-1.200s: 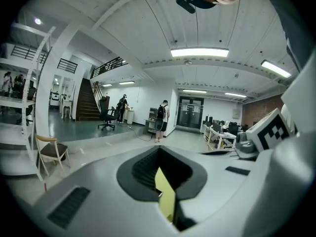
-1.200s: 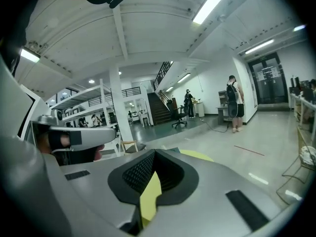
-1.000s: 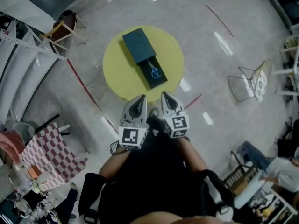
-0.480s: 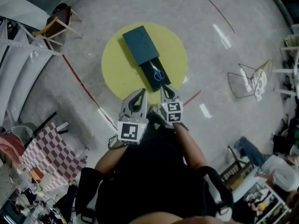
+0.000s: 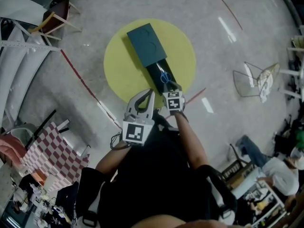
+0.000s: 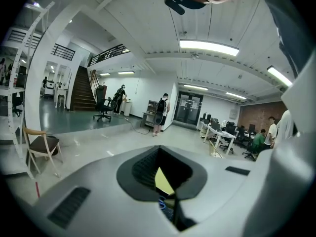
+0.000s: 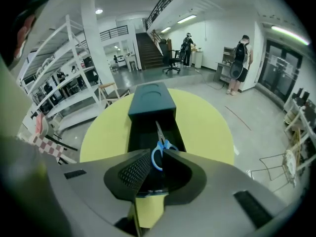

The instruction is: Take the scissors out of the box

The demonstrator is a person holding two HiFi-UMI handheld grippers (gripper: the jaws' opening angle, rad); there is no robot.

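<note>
A dark teal box (image 5: 148, 44) lies on the round yellow table (image 5: 121, 65), its drawer (image 5: 160, 72) pulled out towards me. Blue-handled scissors (image 5: 165, 77) lie in the drawer, blades pointing at the box. My right gripper (image 5: 172, 85) hangs tilted down just above the drawer's near end. In the right gripper view its jaws (image 7: 157, 150) are opening, with the scissors' handle (image 7: 159, 153) showing in the gap below them, untouched. My left gripper (image 5: 151, 90) is shut and empty at the table's near edge, left of the drawer. In its own view, the left gripper (image 6: 159, 148) shows only a sliver of the table.
A wire chair (image 5: 254, 82) stands on the floor to the right, a wooden chair (image 5: 54, 18) at far left, and a checkered cloth (image 5: 45, 153) at lower left. Red tape lines (image 5: 85, 87) cross the floor. People stand far off in the hall (image 6: 160, 113).
Both grippers moved forward to the table. The right one sank and tipped down over the drawer's near end, and its jaws parted. The left one advanced less and stayed shut.
</note>
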